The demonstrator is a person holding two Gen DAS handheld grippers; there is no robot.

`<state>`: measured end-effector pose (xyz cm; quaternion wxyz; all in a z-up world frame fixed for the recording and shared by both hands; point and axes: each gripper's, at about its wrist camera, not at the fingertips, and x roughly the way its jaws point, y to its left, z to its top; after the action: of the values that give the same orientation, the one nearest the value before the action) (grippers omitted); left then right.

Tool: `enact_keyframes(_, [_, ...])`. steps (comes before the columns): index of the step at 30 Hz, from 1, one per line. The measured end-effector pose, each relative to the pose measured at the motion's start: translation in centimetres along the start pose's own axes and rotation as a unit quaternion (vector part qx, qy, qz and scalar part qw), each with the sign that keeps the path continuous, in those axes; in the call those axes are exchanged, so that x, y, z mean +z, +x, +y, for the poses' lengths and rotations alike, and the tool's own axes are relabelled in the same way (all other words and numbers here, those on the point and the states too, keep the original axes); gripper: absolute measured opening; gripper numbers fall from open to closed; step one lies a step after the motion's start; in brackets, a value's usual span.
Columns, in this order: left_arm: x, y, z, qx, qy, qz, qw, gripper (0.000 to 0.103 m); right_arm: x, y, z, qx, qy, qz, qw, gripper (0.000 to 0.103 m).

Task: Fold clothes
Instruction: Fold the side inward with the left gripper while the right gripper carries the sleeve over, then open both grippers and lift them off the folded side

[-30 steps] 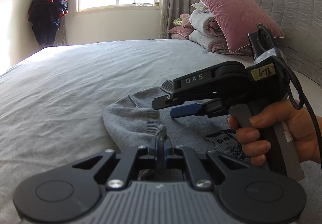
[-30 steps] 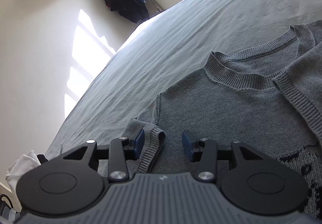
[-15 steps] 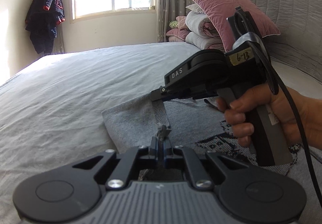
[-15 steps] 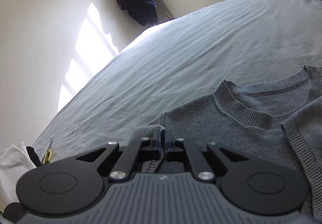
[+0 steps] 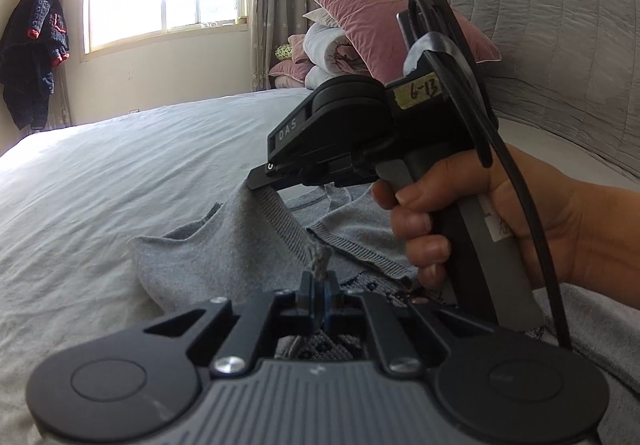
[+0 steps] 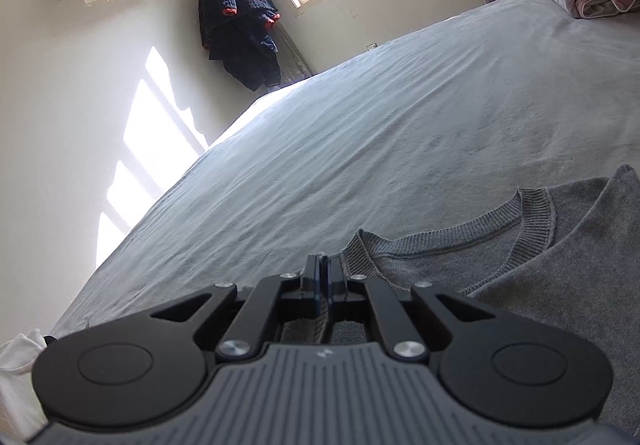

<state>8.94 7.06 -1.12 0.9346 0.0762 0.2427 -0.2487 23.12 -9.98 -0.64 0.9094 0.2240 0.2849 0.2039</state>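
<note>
Both sets of jaws are clenched on the grey sweater (image 5: pixel 224 265): left gripper (image 5: pixel 318 295) pinches a knit tuft, right gripper (image 6: pixel 322 277) grips a ribbed edge lifted off the bed (image 6: pixel 400 117). Fold looks barely begun, w/ sleeve across the front and collar flat. Sweater's lower half and the exact pinch pts are hidden.

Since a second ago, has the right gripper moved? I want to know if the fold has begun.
Yes. In the left wrist view the right gripper, shut on the grey sweater, has risen against the pink pillow, lifting the knit off the bed.
</note>
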Motion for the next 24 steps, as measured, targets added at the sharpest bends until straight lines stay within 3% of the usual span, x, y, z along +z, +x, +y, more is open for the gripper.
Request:
enact_keyframes(7, [-1.1,1.3,-0.5,-0.032,0.008,0.027,0.9991,0.006,-0.2,-0.2,-2.0,-0.022,0.008,0.001,1.0,0.004])
enact_keyframes(15, [-1.0,1.0,-0.4,-0.077,-0.012,0.021,0.9967,0.032,-0.9,0.9,-4.0,-0.053,0.003,0.024,0.998,0.004])
enact_keyframes(20, [-1.1,1.8,-1.4,-0.073,0.025,0.038,0.9963,0.036,-1.1,0.5,-4.8,-0.083,0.007,0.038,0.996,0.019])
enact_keyframes(21, [-1.2,2.1,-1.6,-0.067,0.034,0.042,0.9963,0.036,-1.0,0.1,-5.2,-0.083,0.014,0.038,0.996,0.025])
enact_keyframes(22, [-1.3,2.4,-1.8,-0.059,0.042,0.048,0.9962,0.036,-1.0,-0.3,-5.6,-0.082,0.022,0.038,0.996,0.043])
enact_keyframes(24, [-1.5,3.1,-2.1,-0.042,0.057,0.058,0.9958,0.033,-1.1,-1.5,-5.9,-0.07,0.025,0.036,0.997,0.048])
